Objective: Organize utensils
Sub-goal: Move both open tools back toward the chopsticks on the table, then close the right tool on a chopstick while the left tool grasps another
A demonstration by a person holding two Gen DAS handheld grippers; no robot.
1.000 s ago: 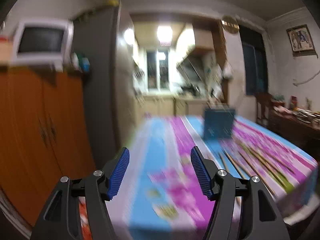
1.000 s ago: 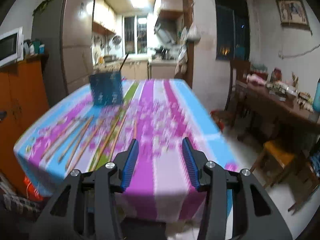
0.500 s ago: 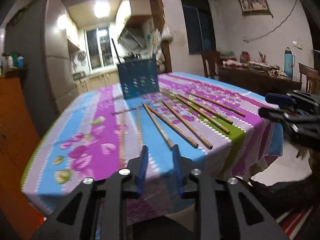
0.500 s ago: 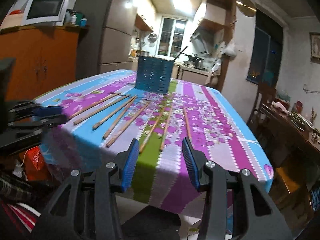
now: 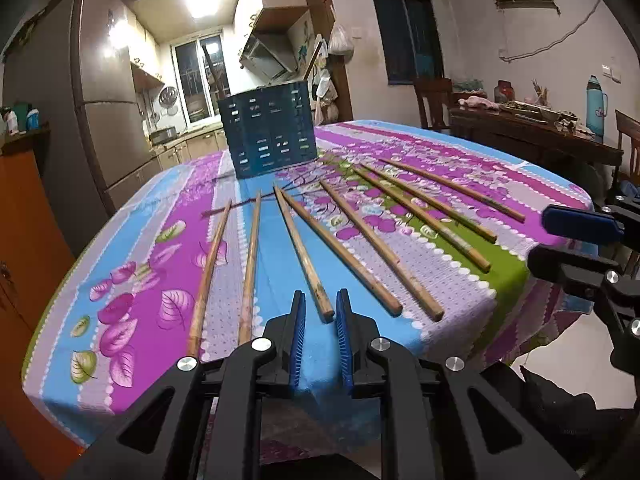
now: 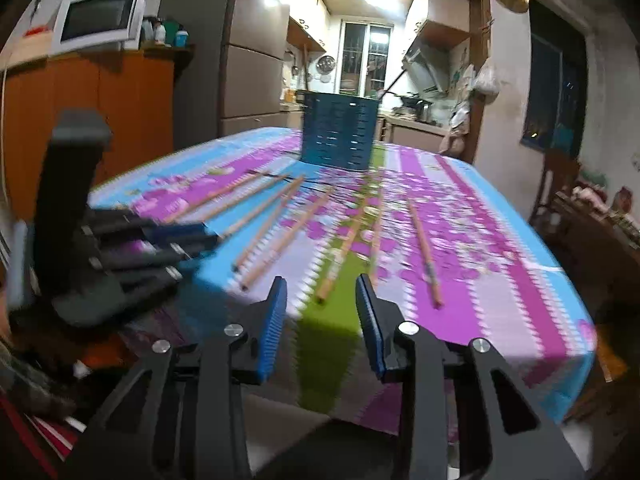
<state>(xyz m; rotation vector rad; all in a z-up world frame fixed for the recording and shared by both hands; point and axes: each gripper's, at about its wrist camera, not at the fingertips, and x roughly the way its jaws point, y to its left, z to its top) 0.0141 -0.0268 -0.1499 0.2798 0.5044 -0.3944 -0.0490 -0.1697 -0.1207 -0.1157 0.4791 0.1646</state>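
Several wooden chopsticks (image 5: 304,248) lie fanned out on the flowered tablecloth (image 5: 140,280). Behind them stands a dark blue slotted holder (image 5: 272,136) with a stick leaning in it. My left gripper (image 5: 321,314) hovers at the near table edge, its jaws closing. The near end of one chopstick lies between the pads, which do not touch it. My right gripper (image 6: 321,284) is further right along the same edge, jaws also closing. The tip of a chopstick (image 6: 344,252) on the green stripe lies between its fingertips, untouched. The holder (image 6: 340,136) stands behind.
The tablecloth hangs over the near edge. The right gripper (image 5: 538,238) shows at the left view's right rim. A cluttered wooden side table (image 5: 540,124) and chair stand to the right. An orange cabinet (image 6: 100,120) with a microwave and a fridge stand to the left.
Both grippers have sunk toward the table's near edge. The left view has swung from the cabinet onto the chopsticks. The left jaws have narrowed a lot, the right jaws a little.
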